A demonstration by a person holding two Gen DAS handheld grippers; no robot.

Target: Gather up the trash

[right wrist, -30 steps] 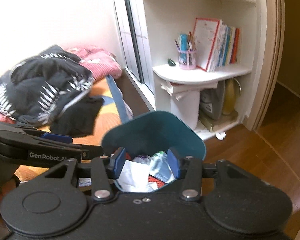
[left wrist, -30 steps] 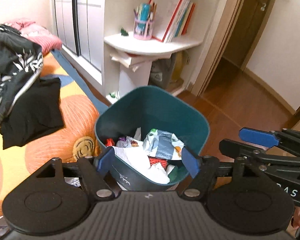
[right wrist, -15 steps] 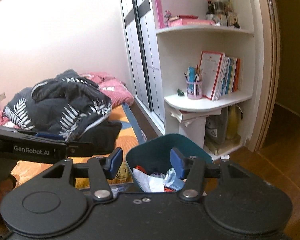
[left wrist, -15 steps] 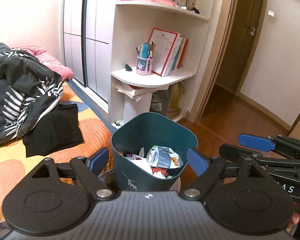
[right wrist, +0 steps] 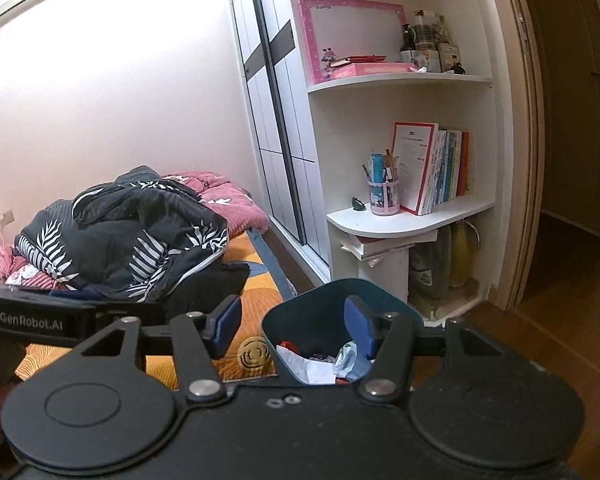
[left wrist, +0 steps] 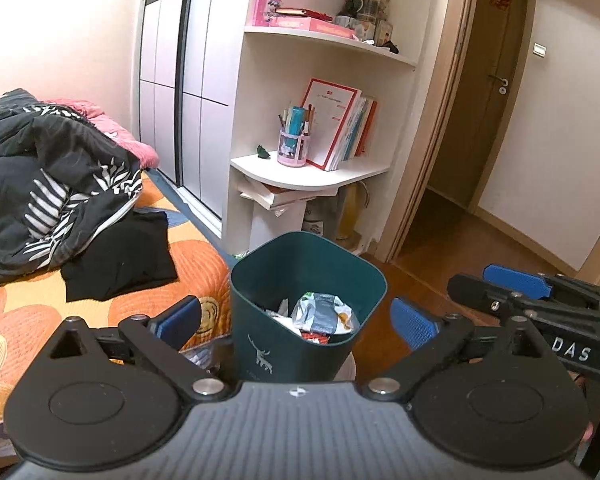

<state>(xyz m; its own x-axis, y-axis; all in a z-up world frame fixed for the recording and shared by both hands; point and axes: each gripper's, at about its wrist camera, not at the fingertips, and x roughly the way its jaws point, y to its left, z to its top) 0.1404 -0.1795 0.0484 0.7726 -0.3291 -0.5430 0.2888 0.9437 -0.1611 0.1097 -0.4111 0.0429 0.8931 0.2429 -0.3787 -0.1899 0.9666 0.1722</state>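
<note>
Bedroom, wood floor by the shelf: teal bin (left wrist: 306,312) holds the trash (left wrist: 320,316). Left gripper (left wrist: 296,318) and right gripper (right wrist: 292,326) opening, empty. Drop looks done; next, find remaining litter.

Left gripper (left wrist: 296,322): black body w/ ribbed grey top plate, two round black discs, triangular cut-out links, silver pivot screws, blue textured pads (left wrist: 414,322). Right gripper (right wrist: 292,326): same black build, smooth top w/ two small screw holes, dark blue pads (right wrist: 224,324). White lettering on their sides: "GenRobot.AI" on left one, "DAS" on right one.
</note>
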